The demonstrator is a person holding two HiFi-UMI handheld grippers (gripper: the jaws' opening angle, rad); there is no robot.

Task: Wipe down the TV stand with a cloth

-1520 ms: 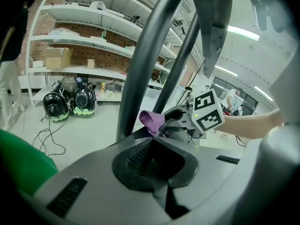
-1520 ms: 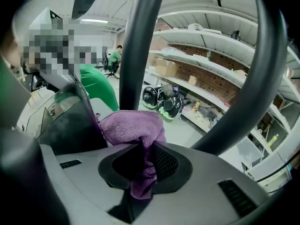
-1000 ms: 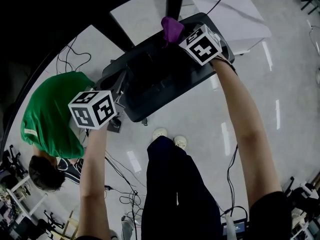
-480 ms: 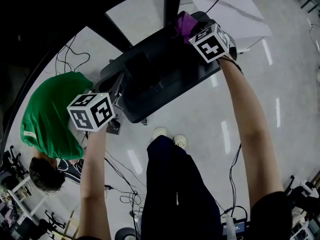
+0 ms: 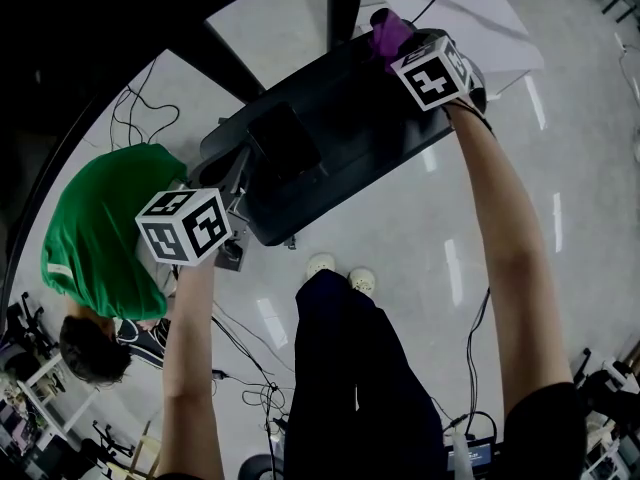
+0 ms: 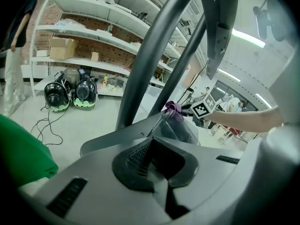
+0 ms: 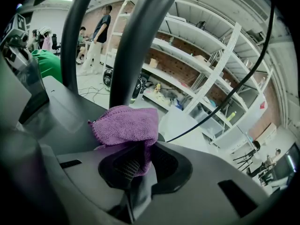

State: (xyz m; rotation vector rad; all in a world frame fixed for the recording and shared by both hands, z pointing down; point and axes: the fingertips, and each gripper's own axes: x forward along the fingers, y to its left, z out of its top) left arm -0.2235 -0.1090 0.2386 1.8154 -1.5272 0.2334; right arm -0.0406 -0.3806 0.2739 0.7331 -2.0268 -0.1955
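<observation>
The TV stand's dark base [image 5: 340,148] lies on the floor below me, its poles [image 6: 150,55] rising at the far side. A purple cloth [image 5: 390,33] rests on the base's far right corner, and my right gripper [image 5: 402,50] is shut on it. In the right gripper view the cloth [image 7: 125,125] bunches over the jaws of the right gripper [image 7: 139,168] against the stand's dark surface [image 7: 61,107]. My left gripper [image 5: 238,186] sits at the base's left end, shut, with nothing seen between its jaws [image 6: 156,175]. The cloth [image 6: 173,108] shows far off in the left gripper view.
A person in a green shirt [image 5: 100,228] crouches just left of the stand. Cables [image 5: 140,118] trail over the shiny floor. A white panel [image 5: 470,18] lies beyond the stand. My own shoes [image 5: 340,273] stand near its front edge. Shelving [image 6: 84,32] lines the wall.
My right gripper has slid the purple cloth rightwards along the far edge of the stand's base to its right corner. The left gripper has stayed nearly still.
</observation>
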